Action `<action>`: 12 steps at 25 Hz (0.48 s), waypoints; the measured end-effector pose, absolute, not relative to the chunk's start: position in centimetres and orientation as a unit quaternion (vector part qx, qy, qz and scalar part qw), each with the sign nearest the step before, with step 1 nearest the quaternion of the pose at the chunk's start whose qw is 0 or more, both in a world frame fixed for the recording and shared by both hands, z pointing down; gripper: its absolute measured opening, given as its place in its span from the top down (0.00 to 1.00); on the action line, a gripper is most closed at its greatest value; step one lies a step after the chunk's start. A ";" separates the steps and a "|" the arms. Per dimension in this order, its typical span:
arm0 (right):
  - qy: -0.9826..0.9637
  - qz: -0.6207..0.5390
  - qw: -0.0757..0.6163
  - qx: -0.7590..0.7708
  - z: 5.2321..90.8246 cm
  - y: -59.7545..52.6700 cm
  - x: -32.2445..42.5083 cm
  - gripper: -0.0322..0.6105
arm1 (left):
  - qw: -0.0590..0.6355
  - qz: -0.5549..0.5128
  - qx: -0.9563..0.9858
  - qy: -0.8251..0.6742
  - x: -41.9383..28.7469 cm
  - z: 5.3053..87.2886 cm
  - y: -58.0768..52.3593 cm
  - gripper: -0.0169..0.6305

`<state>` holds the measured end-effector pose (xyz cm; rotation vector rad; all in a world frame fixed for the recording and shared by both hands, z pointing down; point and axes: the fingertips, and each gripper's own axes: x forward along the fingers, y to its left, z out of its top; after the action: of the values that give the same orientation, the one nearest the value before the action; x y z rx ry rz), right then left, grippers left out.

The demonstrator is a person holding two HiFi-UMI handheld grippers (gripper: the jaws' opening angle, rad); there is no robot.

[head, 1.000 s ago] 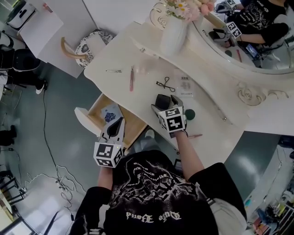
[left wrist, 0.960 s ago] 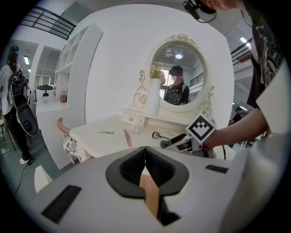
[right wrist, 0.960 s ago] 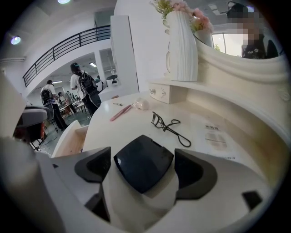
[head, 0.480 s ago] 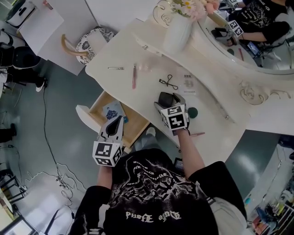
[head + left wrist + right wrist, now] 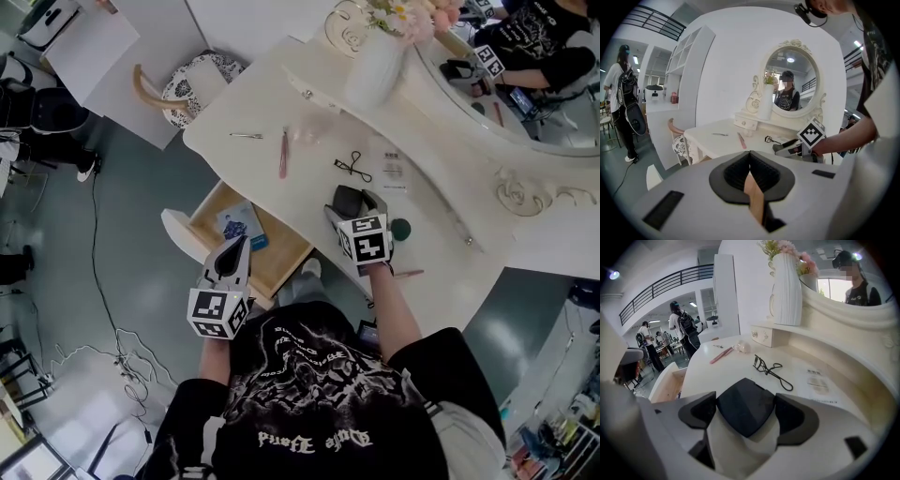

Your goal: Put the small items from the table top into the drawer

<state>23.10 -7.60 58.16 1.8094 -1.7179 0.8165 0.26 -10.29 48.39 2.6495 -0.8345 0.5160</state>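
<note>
A white dressing table (image 5: 281, 202) has its drawer (image 5: 211, 230) pulled open at the front left, with a blue printed packet (image 5: 234, 228) inside. My right gripper (image 5: 351, 201) rests low over the table top, shut on a black square compact (image 5: 743, 404) that fills the gap between its fingers. Beyond it lie a black eyelash curler (image 5: 771, 370), a pink stick (image 5: 721, 355), a hair clip (image 5: 246, 136) and a small printed label (image 5: 394, 170). My left gripper (image 5: 234, 255) hovers at the drawer's front edge, shut with nothing in it.
A white vase of flowers (image 5: 375, 66) and an oval mirror (image 5: 506, 84) stand at the back. A dark green round thing (image 5: 401, 228) and a pink pencil (image 5: 403, 275) lie right of my right gripper. A patterned stool (image 5: 192, 89) stands left of the table. People stand far off.
Only the head view has shifted slightly. Both grippers keep their places relative to the table and drawer.
</note>
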 end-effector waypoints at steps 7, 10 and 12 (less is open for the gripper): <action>-0.637 0.282 0.257 0.670 57.3 -7.5 22.7 0.33 | 0.158 0.181 0.927 -0.289 0.1 48.5 -10.3 0.95; -0.641 0.280 0.256 0.668 56.9 -7.4 22.2 0.33 | 0.159 0.184 0.927 -0.287 0.0 48.8 -10.1 0.95; -0.647 0.276 0.255 0.664 56.6 -7.4 21.6 0.33 | 0.160 0.184 0.927 -0.286 -0.2 49.0 -10.1 0.95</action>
<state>21.62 -7.37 56.58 1.8025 -1.7559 0.7504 -0.19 -10.09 48.96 2.6480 -0.8180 0.5271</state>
